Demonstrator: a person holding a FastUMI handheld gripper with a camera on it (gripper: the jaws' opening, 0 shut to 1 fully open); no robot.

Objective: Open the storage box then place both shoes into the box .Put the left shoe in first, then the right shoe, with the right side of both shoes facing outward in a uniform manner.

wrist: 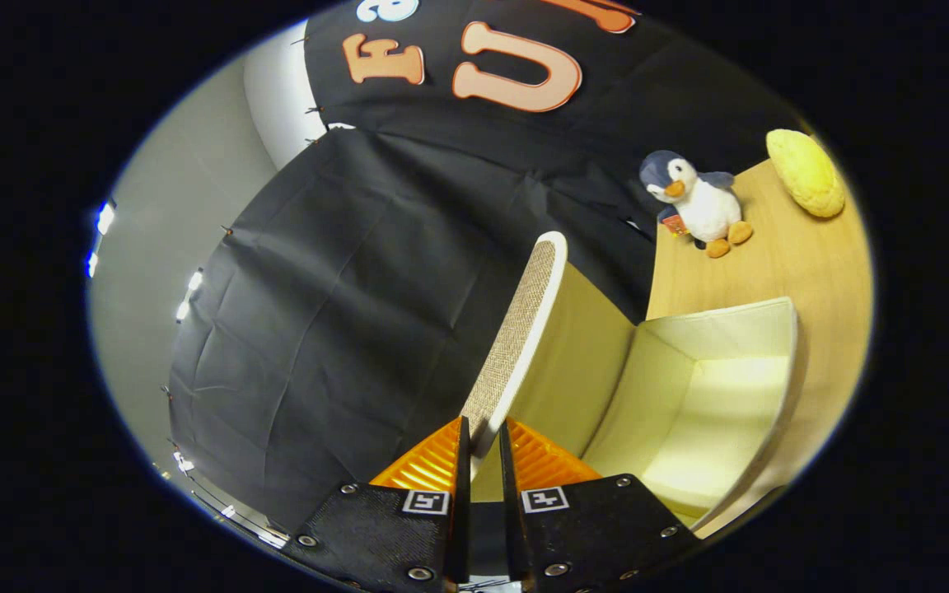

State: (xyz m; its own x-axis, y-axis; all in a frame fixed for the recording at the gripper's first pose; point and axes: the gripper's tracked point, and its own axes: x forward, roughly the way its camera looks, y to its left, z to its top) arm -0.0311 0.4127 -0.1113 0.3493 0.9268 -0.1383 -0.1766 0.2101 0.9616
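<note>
My gripper (pixel 483 441) is shut on the edge of the storage box lid (pixel 517 333), one finger on each face of it. The lid has a woven tan outer face and a white rim, and it stands raised, stretching away from the fingers. To its right the cream box (pixel 759 362) lies open, its pale inside walls and floor bare. No shoe is in sight.
The box rests on a light wooden table (pixel 771 263). Beyond it stand a plush penguin (pixel 697 202) and a yellow bumpy cushion-like thing (pixel 806 171). Black cloth hangs behind and to the left of the lid.
</note>
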